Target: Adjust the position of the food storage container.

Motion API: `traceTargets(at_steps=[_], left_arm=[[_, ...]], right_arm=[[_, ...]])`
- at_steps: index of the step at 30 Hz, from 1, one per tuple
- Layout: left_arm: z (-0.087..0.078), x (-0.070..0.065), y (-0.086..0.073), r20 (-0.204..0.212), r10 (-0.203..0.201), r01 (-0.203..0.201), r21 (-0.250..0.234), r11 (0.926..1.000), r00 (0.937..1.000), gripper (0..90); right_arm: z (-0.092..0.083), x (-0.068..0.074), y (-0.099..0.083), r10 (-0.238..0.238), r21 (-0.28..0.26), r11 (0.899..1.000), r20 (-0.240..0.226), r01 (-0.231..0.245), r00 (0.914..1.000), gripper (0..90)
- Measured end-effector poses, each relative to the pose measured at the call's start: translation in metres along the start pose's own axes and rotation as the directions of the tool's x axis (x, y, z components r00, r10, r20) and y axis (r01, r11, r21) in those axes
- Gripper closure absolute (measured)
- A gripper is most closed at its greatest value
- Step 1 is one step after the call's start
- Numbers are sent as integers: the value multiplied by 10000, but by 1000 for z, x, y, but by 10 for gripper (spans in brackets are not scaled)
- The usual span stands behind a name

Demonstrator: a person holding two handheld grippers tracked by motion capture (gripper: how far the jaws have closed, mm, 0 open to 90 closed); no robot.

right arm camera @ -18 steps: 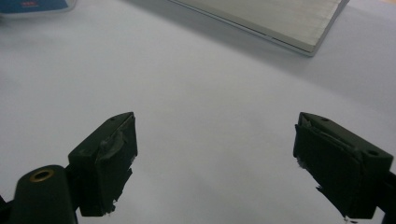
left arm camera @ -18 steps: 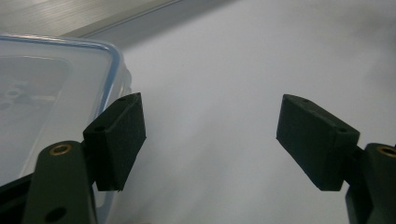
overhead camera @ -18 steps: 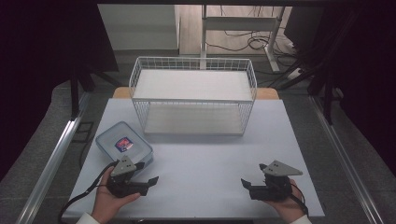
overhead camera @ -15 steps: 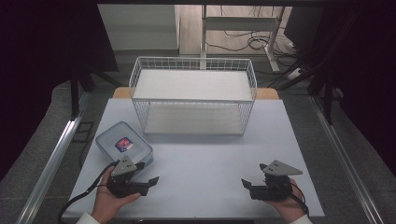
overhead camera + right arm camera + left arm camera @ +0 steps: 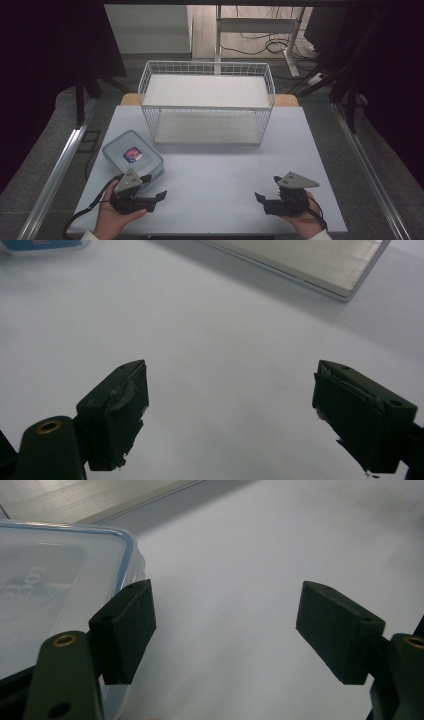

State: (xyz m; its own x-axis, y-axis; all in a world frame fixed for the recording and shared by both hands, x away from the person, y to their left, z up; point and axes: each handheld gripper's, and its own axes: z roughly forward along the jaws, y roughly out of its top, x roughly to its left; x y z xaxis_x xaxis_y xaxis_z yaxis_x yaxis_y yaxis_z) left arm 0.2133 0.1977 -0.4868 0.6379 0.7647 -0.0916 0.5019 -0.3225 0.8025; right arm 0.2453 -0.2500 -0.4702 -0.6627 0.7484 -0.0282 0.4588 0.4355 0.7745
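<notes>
Item, start of pick: I hold both grippers, left (image 5: 152, 196) and right (image 5: 265, 199), spread and empty at the table's (image 5: 220, 170) near edge; box (image 5: 132, 156) near its left edge, just beside left gripper, likely grasped next.

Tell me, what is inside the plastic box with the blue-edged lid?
The contents cannot be seen. The plastic box is closed; its frosted lid with a label covers the inside. It lies on the table.
</notes>
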Motion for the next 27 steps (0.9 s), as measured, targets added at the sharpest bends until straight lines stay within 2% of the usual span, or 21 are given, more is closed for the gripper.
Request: traceTargets(at_steps=[4, 6, 9, 12, 14, 15, 17, 20, 23, 24, 27], left_arm=[[-3, 2, 1, -88, -22, 21, -56, 10000, 10000, 238], [-4, 4, 3, 21, -233, 233, -134, 9996, 9997, 239], [-6, 7, 5, 141, -318, 319, -107, 9994, 9994, 248], [-13, 15, 12, 107, -456, 458, -116, 9989, 9989, 253], [-16, 17, 18, -18, -200, 200, 193, 9996, 9998, 252], [-16, 17, 18, -18, -200, 200, 193, 9996, 9998, 252], [-18, 17, 23, -222, 156, -150, 289, 9995, 9996, 254], [-18, 20, 29, -119, 224, -220, 400, 9990, 9997, 255], [-20, 35, 38, -155, -62, 68, 351, 9994, 9999, 266], [-20, 35, 38, -155, -62, 68, 351, 9994, 9999, 271], [-25, 51, 44, -370, -314, 323, 240, 9992, 9988, 292]], right_arm=[[4, 0, 1, -24, 104, 9999, -38, 24, 10000, 153], [5, -1, 1, 18, 199, 9998, -42, -17, 10000, 155], [6, -1, 1, 51, 202, 9998, -26, -50, 10000, 155], [5, 0, 2, -3, 186, 9998, -18, 3, 10000, 155], [5, 0, 2, -20, 169, 9999, 0, 20, 10000, 155], [5, 0, 2, -20, 169, 9999, 0, 20, 10000, 155], [6, 0, 1, -20, 192, 9998, 47, 19, 10000, 155], [6, -1, 0, 27, 248, 9997, 106, -29, 9999, 155], [6, -2, 0, 67, 293, 9995, 175, -72, 9998, 155], [6, -2, 0, 67, 293, 9995, 175, -72, 9998, 155], [6, -2, -1, 92, 337, 9994, 230, -99, 9997, 155]])
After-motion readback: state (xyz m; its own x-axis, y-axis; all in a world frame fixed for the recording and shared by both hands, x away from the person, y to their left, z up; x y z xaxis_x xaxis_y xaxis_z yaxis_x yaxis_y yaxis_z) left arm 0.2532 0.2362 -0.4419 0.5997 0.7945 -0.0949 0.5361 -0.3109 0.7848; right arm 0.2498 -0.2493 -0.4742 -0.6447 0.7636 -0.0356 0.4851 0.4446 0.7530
